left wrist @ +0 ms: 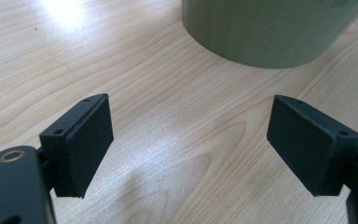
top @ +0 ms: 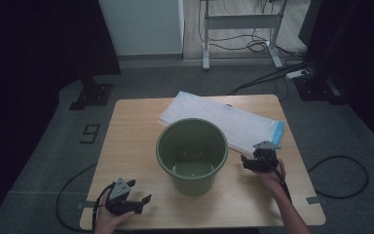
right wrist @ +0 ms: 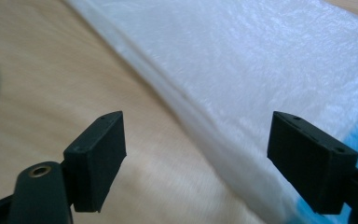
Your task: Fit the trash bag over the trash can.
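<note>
An empty green bin [top: 192,155] stood mid-bench, a folded white liner bag [top: 233,121] lying flat behind it. The right gripper [right wrist: 196,161], fingers apart, neared the bag's edge; pinching one layer cleanly would likely help. The left gripper [left wrist: 189,144] waited, fingers apart, over bare bench [top: 131,141].

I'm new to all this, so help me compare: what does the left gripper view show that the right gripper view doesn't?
Left gripper view: the green bin's outer wall, close ahead of its open jaws. Right gripper view: the folded white bag with a blue edge, under its open jaws; a green blur at the left edge may be the bin. Both: two black jaws apart over the wooden table.
</note>
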Available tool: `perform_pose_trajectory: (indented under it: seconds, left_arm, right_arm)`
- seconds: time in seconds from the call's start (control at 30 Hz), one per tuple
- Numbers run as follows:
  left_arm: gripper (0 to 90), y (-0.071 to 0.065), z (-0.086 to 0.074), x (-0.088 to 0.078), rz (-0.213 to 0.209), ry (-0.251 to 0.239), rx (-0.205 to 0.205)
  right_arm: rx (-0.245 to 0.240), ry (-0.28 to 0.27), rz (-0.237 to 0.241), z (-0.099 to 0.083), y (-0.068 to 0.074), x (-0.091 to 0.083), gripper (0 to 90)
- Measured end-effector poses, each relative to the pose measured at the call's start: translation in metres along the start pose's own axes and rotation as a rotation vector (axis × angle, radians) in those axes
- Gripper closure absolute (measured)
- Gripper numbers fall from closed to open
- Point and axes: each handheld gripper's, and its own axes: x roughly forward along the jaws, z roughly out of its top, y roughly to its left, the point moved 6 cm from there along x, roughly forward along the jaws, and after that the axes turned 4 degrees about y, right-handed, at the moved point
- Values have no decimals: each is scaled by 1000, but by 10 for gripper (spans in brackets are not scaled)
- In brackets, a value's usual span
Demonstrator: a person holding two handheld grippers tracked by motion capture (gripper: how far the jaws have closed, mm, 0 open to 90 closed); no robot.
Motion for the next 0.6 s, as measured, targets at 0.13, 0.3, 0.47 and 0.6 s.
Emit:
perform_pose_trajectory:
  seconds: [0.13, 0.3, 0.47, 0.6]
  left_arm:
    - [141, 4, -1, 0, -1, -4, -14]
    - [142, 7, -1, -2, 0, -13, -26]
    - [143, 7, -2, -1, 3, -16, -40]
    - [144, 7, -3, -2, 12, -11, -40]
  right_arm:
    - [-7, 39, 8, 4, -2, 18, 270]
    - [20, 76, 3, -3, -8, 26, 360]
    - [96, 62, 6, -9, -19, 20, 731]
    - [103, 69, 4, -15, -23, 12, 890]
